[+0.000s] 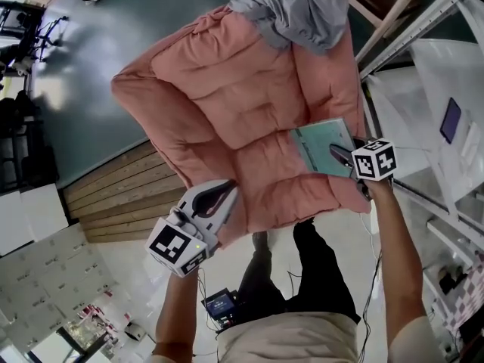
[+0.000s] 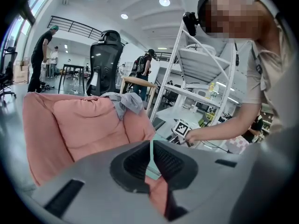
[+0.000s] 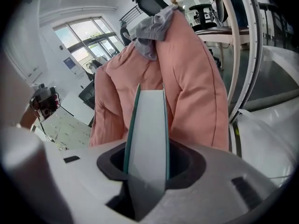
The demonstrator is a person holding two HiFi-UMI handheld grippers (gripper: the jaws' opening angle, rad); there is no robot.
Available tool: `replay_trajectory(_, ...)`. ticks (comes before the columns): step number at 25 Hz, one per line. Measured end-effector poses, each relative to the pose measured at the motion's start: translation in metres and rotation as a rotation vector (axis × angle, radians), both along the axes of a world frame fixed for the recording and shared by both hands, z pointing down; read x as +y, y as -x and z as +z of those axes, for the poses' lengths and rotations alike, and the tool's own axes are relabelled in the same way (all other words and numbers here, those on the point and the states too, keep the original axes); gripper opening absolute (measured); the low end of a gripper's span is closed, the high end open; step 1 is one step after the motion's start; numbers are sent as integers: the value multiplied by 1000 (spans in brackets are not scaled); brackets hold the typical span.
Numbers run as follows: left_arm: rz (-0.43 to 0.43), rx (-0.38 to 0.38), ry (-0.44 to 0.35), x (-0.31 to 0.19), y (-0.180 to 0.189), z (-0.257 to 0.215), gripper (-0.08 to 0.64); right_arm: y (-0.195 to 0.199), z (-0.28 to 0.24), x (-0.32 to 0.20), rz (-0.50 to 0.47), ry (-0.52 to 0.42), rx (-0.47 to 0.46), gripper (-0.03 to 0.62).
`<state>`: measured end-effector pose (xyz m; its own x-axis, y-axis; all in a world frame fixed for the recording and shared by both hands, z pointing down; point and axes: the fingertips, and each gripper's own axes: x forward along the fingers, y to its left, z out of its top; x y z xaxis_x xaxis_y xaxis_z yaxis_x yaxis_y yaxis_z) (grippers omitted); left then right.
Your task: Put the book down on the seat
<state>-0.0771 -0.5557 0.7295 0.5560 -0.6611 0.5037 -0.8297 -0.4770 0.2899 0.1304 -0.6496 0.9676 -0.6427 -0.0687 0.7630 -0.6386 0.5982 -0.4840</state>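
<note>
The seat (image 1: pixel 249 119) is a big pink padded cushion chair that fills the middle of the head view. A thin teal book (image 1: pixel 321 144) sits over its right side, and my right gripper (image 1: pixel 342 156) is shut on the book's near edge. In the right gripper view the book (image 3: pixel 148 125) stands edge-on between the pads, with the pink seat (image 3: pixel 196 87) behind it. Whether the book rests on the cushion I cannot tell. My left gripper (image 1: pixel 219 195) hovers at the seat's front left edge, shut and holding nothing (image 2: pixel 151 155).
A grey garment (image 1: pixel 295 13) is draped over the seat's back. A white metal rack (image 1: pixel 423 36) stands close on the right, with a wooden table (image 1: pixel 382 2) behind it. Wooden decking (image 1: pixel 113 195) lies to the left. Several people (image 2: pixel 39 59) and a black office chair (image 2: pixel 105 55) are far off.
</note>
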Motion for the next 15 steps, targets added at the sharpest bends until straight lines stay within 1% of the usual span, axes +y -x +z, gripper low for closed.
replay_trajectory(4,-2,4,11,1,0,10,25,-2,19,-1,-18,16,45,155)
replay_trajectory(7,-5,6,20,6,-3,15,25,-8,29,1,-26,6,93,172)
replay_trajectory(13,-2,10,22,18,7,13,25,-14,35,-1,-28,-60,211,204)
replay_trajectory(15,-1,9,22,23,12,11,25,-15,35,-2,-36,-89,260,231)
